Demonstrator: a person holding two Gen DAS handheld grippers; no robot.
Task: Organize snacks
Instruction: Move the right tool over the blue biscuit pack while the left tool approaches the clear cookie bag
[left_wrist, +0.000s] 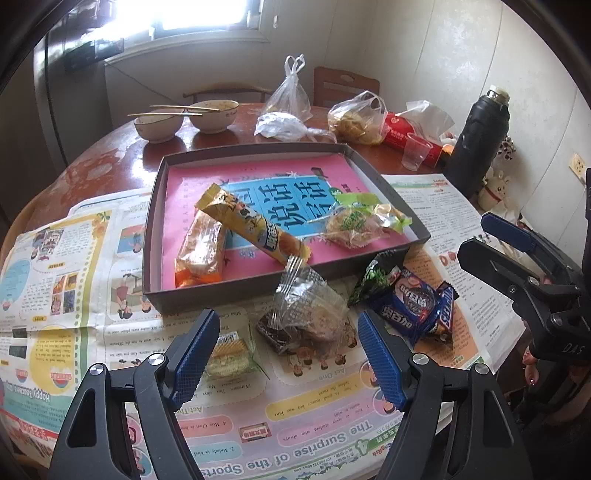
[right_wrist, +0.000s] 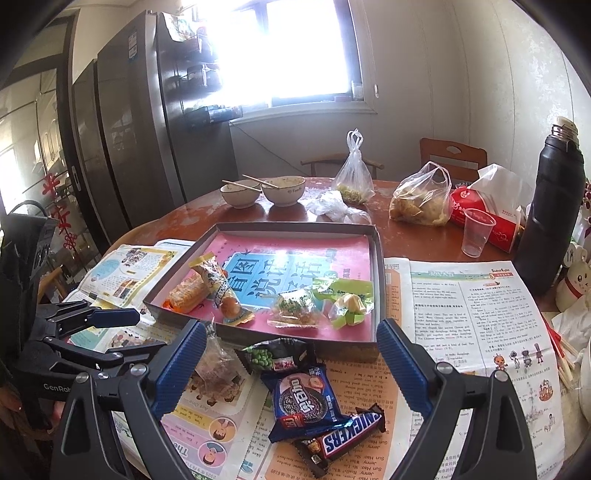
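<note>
A shallow grey box (left_wrist: 154, 221) (right_wrist: 379, 280) lined with a pink book holds an orange packet (left_wrist: 201, 251), a long yellow packet (left_wrist: 251, 225) and a green-wrapped pastry (left_wrist: 354, 221). On the newspaper in front of it lie a clear-wrapped brown cake (left_wrist: 306, 317) (right_wrist: 218, 365), a small green-white packet (left_wrist: 227, 356), a green pea packet (right_wrist: 277, 356), a blue cookie packet (right_wrist: 306, 398) and a Snickers bar (right_wrist: 343, 439). My left gripper (left_wrist: 286, 354) hovers open, with the clear-wrapped cake just ahead between its fingers. My right gripper (right_wrist: 291, 369) stands open over the blue packet.
Newspaper (left_wrist: 314, 424) covers the near half of the round wooden table. Behind the box are two bowls with chopsticks (left_wrist: 184, 118), plastic bags (left_wrist: 354, 118), a red tissue pack (right_wrist: 487, 218), a clear cup (right_wrist: 476, 230) and a black thermos (right_wrist: 554, 210).
</note>
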